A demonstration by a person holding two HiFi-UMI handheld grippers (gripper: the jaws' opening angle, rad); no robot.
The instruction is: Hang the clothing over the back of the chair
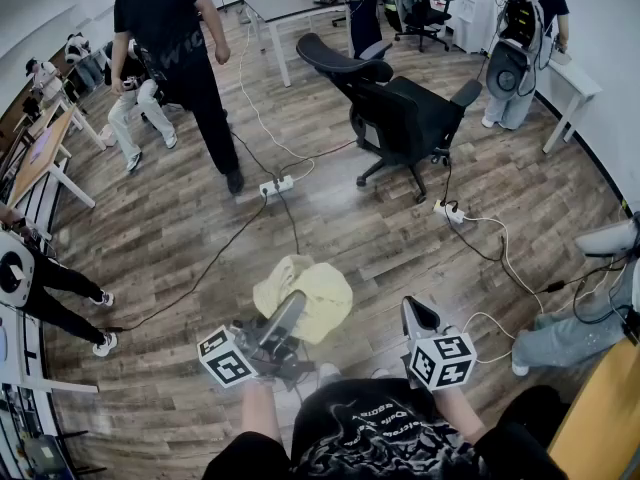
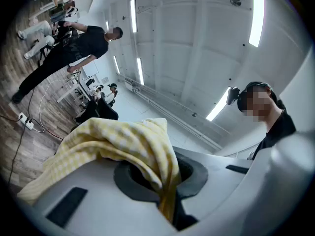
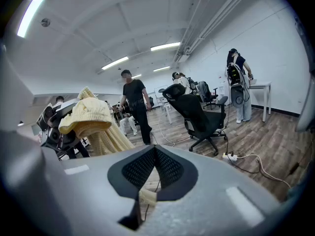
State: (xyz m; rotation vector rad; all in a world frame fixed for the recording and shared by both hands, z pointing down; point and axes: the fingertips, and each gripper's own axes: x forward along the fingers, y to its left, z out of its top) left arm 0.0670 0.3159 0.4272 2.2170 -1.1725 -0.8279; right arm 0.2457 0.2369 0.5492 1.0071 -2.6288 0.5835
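Observation:
A pale yellow checked garment (image 1: 305, 290) hangs bunched low in the middle of the head view, with my left gripper (image 1: 290, 306) shut on it. In the left gripper view the cloth (image 2: 118, 144) drapes over both jaws and is pinched where they meet (image 2: 170, 200). My right gripper (image 1: 412, 308) is a little to the right of the garment, apart from it, and its jaws (image 3: 154, 156) are shut with nothing between them. The right gripper view shows the garment (image 3: 91, 114) at left. The black office chair (image 1: 400, 108) stands farther off on the wood floor, its back (image 3: 189, 107) upright.
Two power strips (image 1: 277, 185) (image 1: 448, 213) and their cables lie on the floor between me and the chair. A person in black (image 1: 180, 58) stands at the far left, another with a backpack (image 1: 520, 48) by a white desk. Someone's legs (image 1: 570, 328) and a wooden tabletop (image 1: 600, 418) are at right.

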